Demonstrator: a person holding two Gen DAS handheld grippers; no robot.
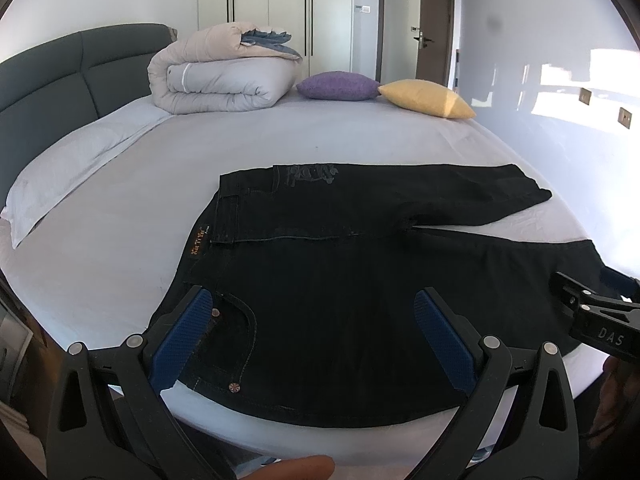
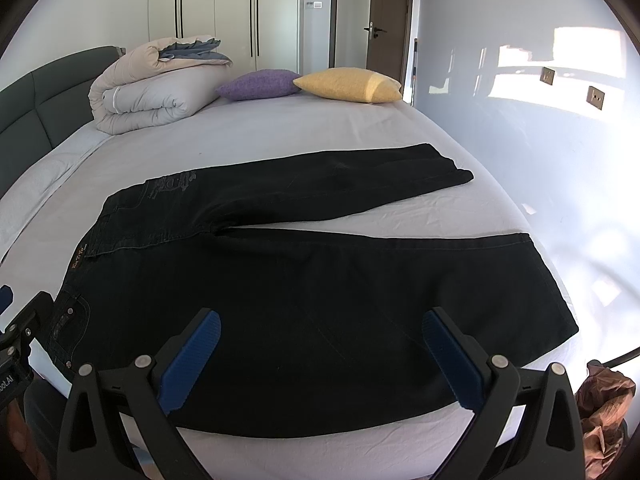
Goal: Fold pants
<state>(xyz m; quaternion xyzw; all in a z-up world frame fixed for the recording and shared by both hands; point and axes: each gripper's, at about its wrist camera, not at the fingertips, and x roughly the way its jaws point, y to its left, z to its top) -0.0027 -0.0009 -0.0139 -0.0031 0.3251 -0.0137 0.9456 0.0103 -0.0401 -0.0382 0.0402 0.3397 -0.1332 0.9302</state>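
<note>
Black jeans lie flat on the white bed, waistband to the left, both legs spread apart and running to the right. My left gripper is open above the near waist and pocket area, holding nothing. My right gripper is open above the near leg of the jeans, holding nothing. The right gripper's body also shows at the right edge of the left wrist view. The far leg's hem lies near the bed's right side.
A rolled duvet sits at the head of the bed by the grey headboard. A purple cushion and a yellow cushion lie at the far edge. A white pillow lies at left. A wall runs along the right.
</note>
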